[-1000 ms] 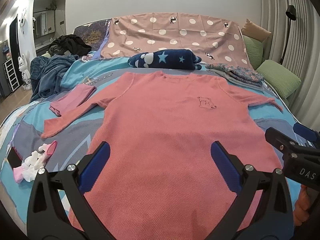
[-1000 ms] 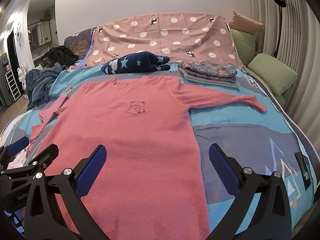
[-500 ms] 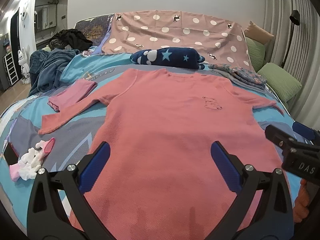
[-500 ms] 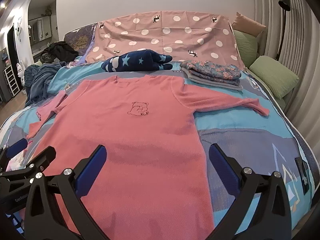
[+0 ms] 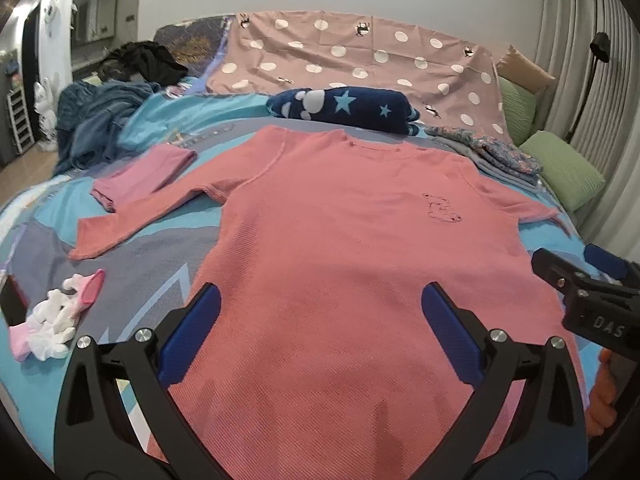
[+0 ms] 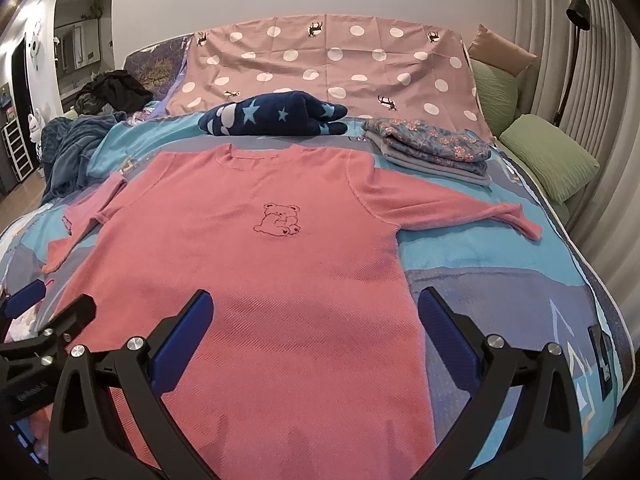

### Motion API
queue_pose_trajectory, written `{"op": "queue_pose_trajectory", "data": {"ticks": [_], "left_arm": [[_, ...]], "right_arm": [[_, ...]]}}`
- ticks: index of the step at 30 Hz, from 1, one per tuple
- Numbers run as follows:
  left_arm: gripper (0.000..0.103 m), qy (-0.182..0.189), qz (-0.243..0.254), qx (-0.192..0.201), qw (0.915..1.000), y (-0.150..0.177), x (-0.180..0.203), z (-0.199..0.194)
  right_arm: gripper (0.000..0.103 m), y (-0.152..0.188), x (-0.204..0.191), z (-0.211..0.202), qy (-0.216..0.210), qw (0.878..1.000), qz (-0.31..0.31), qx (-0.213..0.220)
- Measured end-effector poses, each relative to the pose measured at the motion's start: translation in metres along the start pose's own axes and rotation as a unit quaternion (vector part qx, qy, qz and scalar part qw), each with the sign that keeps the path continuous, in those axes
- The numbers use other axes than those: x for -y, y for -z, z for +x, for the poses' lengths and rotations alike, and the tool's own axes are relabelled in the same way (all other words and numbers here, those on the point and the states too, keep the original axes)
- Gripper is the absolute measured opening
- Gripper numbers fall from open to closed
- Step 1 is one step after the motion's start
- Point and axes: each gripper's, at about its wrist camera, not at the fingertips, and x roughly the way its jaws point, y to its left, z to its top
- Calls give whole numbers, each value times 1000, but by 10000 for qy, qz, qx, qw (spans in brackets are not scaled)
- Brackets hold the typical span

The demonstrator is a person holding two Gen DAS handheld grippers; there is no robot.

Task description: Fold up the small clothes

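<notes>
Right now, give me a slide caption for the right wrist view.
Open right gripper poised over the lower part of a pink bear-print top spread flat on the bed.

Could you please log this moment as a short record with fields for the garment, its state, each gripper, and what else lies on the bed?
garment: pink top with a bear print
state: flat, face up, sleeves spread, unfolded
left gripper: open, above the hem, holding nothing
right gripper: open, above the hem, holding nothing
bed: star blanket, folded floral stack, socks, small pink garment
</notes>
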Motion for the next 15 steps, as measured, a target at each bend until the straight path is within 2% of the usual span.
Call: {"op": "queue_pose_trajectory", "data": {"ticks": [3, 4, 5, 7, 9, 10, 12, 13, 14, 15], "left_arm": [[77, 589, -254, -137, 9978, -12, -26, 5], [69, 743, -407, -189, 9962, -17, -38, 8], [64, 849, -659, -251, 9939, -23, -57, 13], [52, 751, -1043, -249, 9914, -31, -93, 24], [45, 485, -1303, -267, 9899, -34, -123, 34], [42, 350, -1563, -356, 9865, -36, -148, 45], [36, 326, -2138, -567, 9747, -34, -187, 60], [34, 364, -2468, -650, 9662, -31, -207, 68], [33, 361, -2953, -747, 9518, -26, -238, 79], [30, 310, -3186, -774, 9442, -23, -254, 84]], "right_arm": [[102, -3, -1, 6, 106, 9999, -47, -32], [102, -3, 0, 8, 131, 9999, -61, -44], [102, -4, 0, 10, 166, 9998, -87, -69], [102, -5, 2, 15, 208, 9997, -99, -105], [102, -8, 3, 21, 230, 9995, -121, -156], [102, -10, 3, 24, 235, 9994, -151, -188], [102, -13, 3, 28, 268, 9992, -211, -211], [102, -14, 2, 29, 298, 9990, -250, -212], [102, -16, 1, 30, 342, 9987, -314, -200], [102, -17, 0, 31, 395, 9983, -385, -191]]}}
